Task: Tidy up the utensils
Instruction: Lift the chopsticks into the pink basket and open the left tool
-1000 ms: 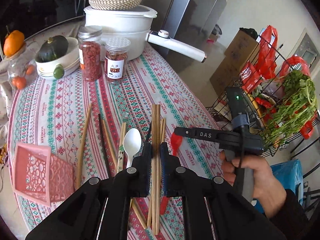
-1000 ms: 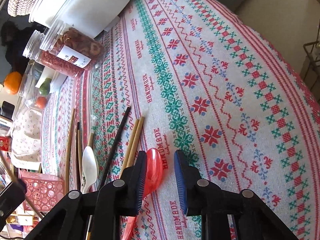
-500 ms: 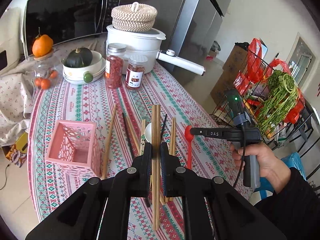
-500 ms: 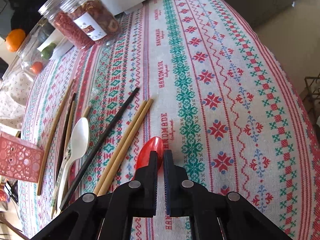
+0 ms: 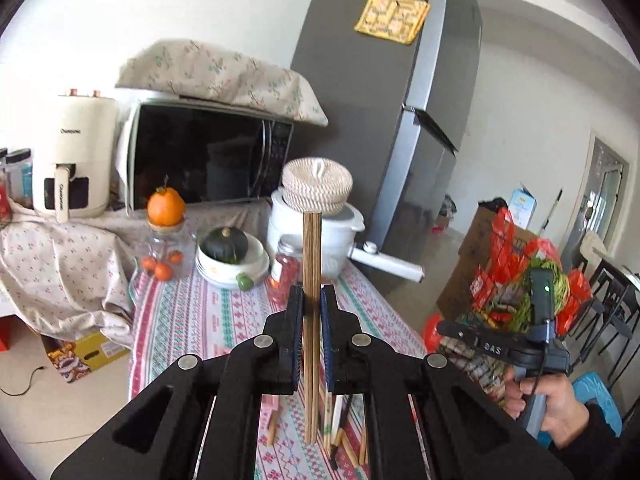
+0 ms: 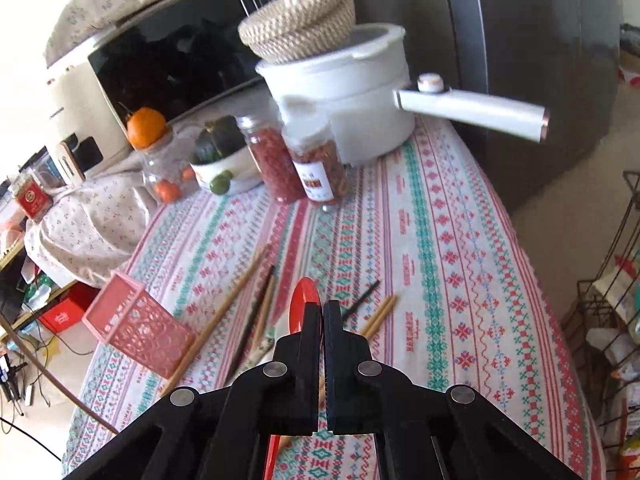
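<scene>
My left gripper (image 5: pixel 311 300) is shut on a pair of wooden chopsticks (image 5: pixel 311 248) and holds them upright, high above the table. My right gripper (image 6: pixel 322 312) is shut on a red plastic spoon (image 6: pixel 303 300), lifted off the cloth; it also shows at the right of the left wrist view (image 5: pixel 440 326). A pink lattice basket (image 6: pixel 136 326) lies on the table's left side. Several loose chopsticks (image 6: pixel 256 320), wooden and black, lie on the patterned tablecloth (image 6: pixel 440 260) below the right gripper.
At the table's far end stand a white pot with a long handle (image 6: pixel 352 92) under a woven lid, two spice jars (image 6: pixel 296 164), a bowl with a squash (image 6: pixel 218 152) and a glass jar topped by an orange (image 6: pixel 160 160). A wire rack (image 6: pixel 624 280) stands off the right edge.
Both grippers have risen and tilted up. The left lifted the chopsticks high off the table. The right closed on the red spoon and lifted it off the cloth.
</scene>
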The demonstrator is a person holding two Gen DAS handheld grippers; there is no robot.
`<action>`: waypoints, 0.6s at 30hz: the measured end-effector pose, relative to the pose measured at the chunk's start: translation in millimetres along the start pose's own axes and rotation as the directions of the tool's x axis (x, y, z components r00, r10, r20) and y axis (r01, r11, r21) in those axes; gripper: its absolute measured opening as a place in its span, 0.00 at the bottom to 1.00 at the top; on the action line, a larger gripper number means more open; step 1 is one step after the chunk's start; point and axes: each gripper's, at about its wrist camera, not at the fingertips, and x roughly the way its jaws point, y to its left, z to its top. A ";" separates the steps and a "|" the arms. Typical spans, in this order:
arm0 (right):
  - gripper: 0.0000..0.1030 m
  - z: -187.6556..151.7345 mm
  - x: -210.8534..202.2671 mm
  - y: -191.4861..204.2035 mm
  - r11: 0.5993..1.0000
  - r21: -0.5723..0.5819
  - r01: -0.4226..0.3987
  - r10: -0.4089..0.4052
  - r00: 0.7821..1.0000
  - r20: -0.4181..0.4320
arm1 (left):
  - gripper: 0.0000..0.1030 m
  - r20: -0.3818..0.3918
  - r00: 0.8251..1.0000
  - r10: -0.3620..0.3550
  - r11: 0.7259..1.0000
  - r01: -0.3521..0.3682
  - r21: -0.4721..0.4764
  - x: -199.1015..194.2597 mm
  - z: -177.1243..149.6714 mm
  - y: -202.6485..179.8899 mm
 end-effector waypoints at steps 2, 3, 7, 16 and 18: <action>0.00 6.0 -13.4 13.6 1.000 -0.013 -0.009 0.010 0.998 0.065 | 0.08 0.066 0.997 0.037 0.999 -0.037 -0.002 -4.7 5.4 7.3; 0.00 8.7 -19.0 21.1 1.000 -0.018 -0.012 0.013 0.995 0.096 | 0.08 0.088 0.994 0.058 0.998 -0.058 -0.002 -4.5 7.2 10.3; 0.00 15.0 -34.5 47.9 0.999 -0.033 -0.026 0.032 0.980 0.198 | 0.08 0.126 0.985 0.122 0.992 -0.126 0.024 11.5 6.7 19.2; 0.00 22.1 -30.6 91.4 0.999 -0.023 -0.037 0.043 0.937 0.346 | 0.08 0.088 0.981 0.171 0.975 -0.182 0.131 69.4 -24.0 35.1; 0.01 21.9 -28.3 97.0 0.999 -0.013 -0.036 0.039 0.928 0.372 | 0.08 0.055 0.982 0.182 0.973 -0.188 0.136 81.9 -32.0 40.1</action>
